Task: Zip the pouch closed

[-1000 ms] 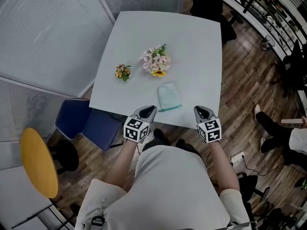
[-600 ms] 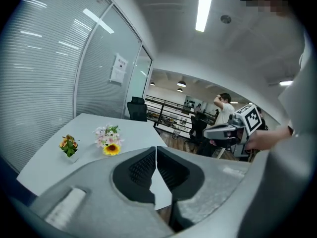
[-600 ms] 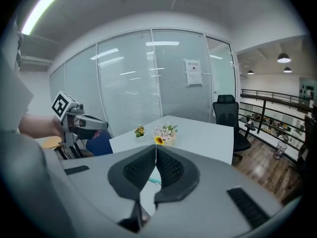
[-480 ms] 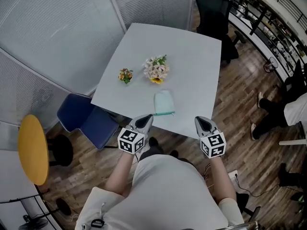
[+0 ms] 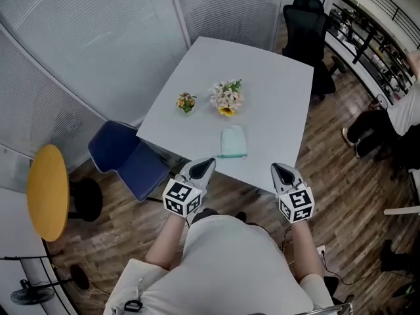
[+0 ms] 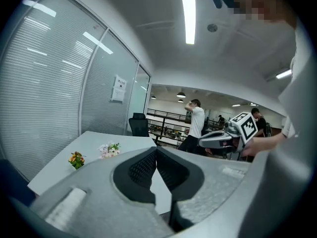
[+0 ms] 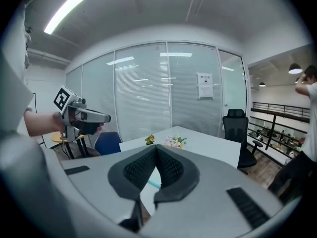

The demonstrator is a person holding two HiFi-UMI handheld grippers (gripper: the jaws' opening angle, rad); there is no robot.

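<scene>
A mint-green pouch (image 5: pixel 233 142) lies flat near the front edge of the white table (image 5: pixel 262 84), untouched. My left gripper (image 5: pixel 207 162) hovers just short of that edge, left of the pouch, its jaws shut with nothing between them. My right gripper (image 5: pixel 276 167) hangs at the same height to the pouch's right, also shut and empty. In the left gripper view the jaws of the left gripper (image 6: pixel 156 150) meet at the tips. From the right gripper (image 7: pixel 156 148), only a thin sliver of the pouch (image 7: pixel 153 183) shows below the closed jaws.
A large flower bunch (image 5: pixel 226 97) and a small one (image 5: pixel 186 102) sit mid-table behind the pouch. A blue chair (image 5: pixel 125 159) stands left of the table, a yellow stool (image 5: pixel 47 192) farther left, a black office chair (image 5: pixel 307 25) at the far corner. A person (image 5: pixel 400 120) stands to the right.
The head view has pulled back and shifted, so the table sits farther away and more to the right. Both grippers stay shut in front of the body; the pouch has not moved.
</scene>
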